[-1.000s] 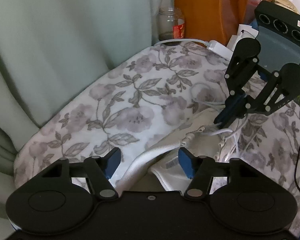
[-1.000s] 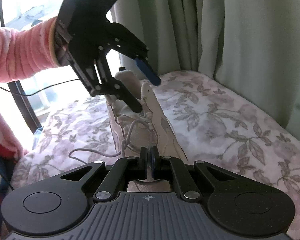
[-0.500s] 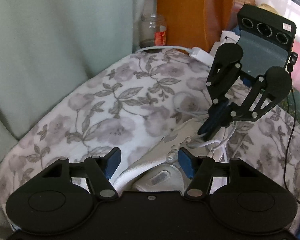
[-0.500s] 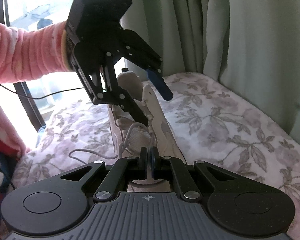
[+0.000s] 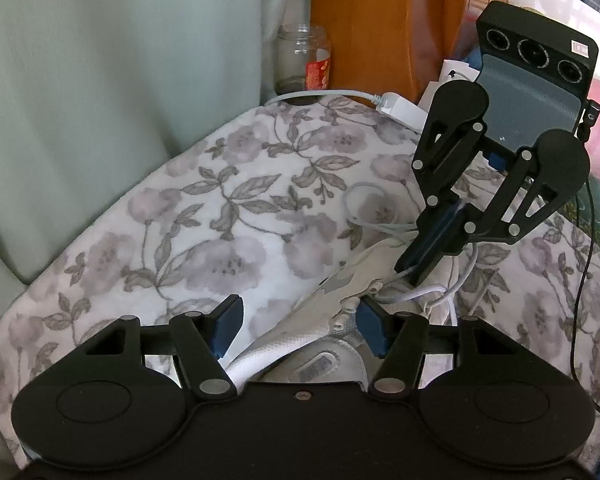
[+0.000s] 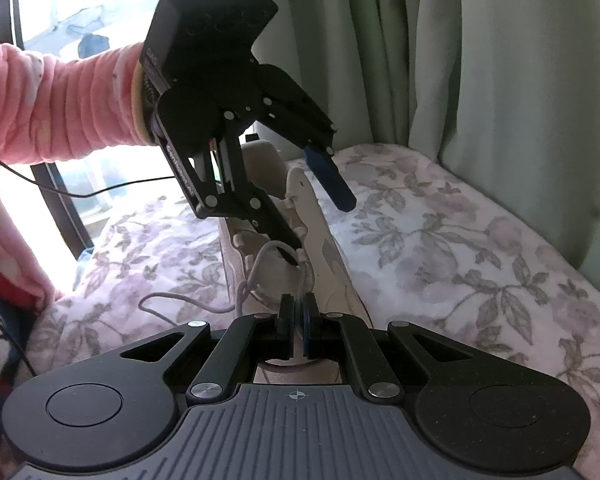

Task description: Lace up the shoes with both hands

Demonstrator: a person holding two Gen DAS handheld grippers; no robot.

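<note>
Floral bedding [image 5: 228, 208] carries a soft white shoe [image 6: 320, 240] whose limp, slippery lace [image 6: 300, 280] the right gripper [image 6: 299, 312] pinches shut near its eyelets, while the left gripper [image 5: 298, 320] hovers half-open, empty.

black grippers [image 6: 316, 232] with blue-padded fingers [image 5: 228, 326], silver screws; pink fleecy sleeve [image 6: 60, 100].

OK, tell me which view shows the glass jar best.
The left wrist view: the glass jar stands in full at the far edge of the floral blanket, beside the orange wooden furniture. The right wrist view does not show it at all.
</note>
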